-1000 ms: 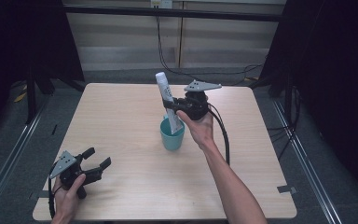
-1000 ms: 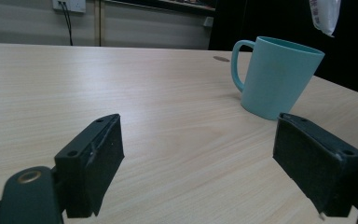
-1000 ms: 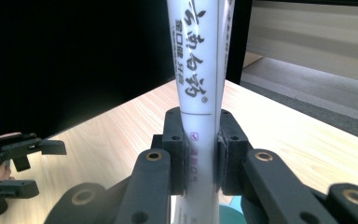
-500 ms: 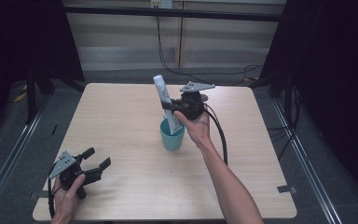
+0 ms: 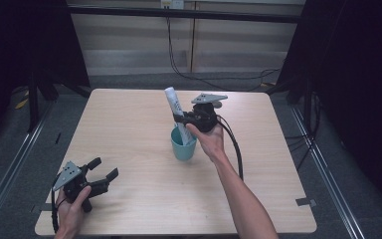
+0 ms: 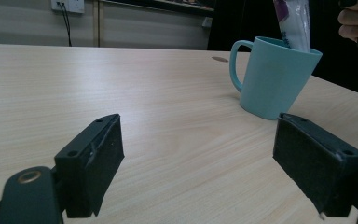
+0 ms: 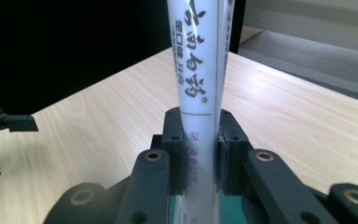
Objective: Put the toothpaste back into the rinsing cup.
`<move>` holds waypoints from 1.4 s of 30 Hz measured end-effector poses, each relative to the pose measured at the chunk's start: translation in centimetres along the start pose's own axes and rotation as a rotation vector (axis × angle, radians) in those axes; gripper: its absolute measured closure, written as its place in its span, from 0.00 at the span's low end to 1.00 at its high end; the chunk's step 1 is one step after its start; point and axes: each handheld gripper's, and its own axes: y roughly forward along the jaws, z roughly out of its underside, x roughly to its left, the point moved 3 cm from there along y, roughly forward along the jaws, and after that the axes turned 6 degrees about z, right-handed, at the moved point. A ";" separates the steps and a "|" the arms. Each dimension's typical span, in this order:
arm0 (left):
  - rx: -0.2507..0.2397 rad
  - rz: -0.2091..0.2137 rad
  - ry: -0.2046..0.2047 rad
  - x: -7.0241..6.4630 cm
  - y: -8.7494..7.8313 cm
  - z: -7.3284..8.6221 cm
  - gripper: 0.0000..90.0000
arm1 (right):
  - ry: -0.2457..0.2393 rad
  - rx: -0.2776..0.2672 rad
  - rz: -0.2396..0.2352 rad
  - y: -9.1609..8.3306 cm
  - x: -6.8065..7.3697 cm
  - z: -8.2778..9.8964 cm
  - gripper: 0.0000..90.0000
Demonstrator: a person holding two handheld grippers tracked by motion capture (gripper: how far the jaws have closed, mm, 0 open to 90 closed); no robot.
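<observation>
Overhead, the right gripper [image 5: 179,118] clamps a white tube [image 5: 175,112] standing in the teal mug [image 5: 184,147] mid-table; the left gripper [image 5: 104,169] rests near the front left corner, jaws apart. Its own view faces the mug [image 6: 274,77]. Right gripper view: pads squeeze the tube [image 7: 198,84].

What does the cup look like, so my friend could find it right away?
Look at the light wooden table and go to its middle. There stands a teal mug with one handle, just in front of the right gripper. It is the one with a white tube sticking up out of it, squeezed between that gripper's jaws.
</observation>
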 end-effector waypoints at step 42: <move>0.003 0.001 0.001 0.1 0.0 0.0 0.18 | -0.004 0.090 -0.006 0.6 -0.8 3.5 0.84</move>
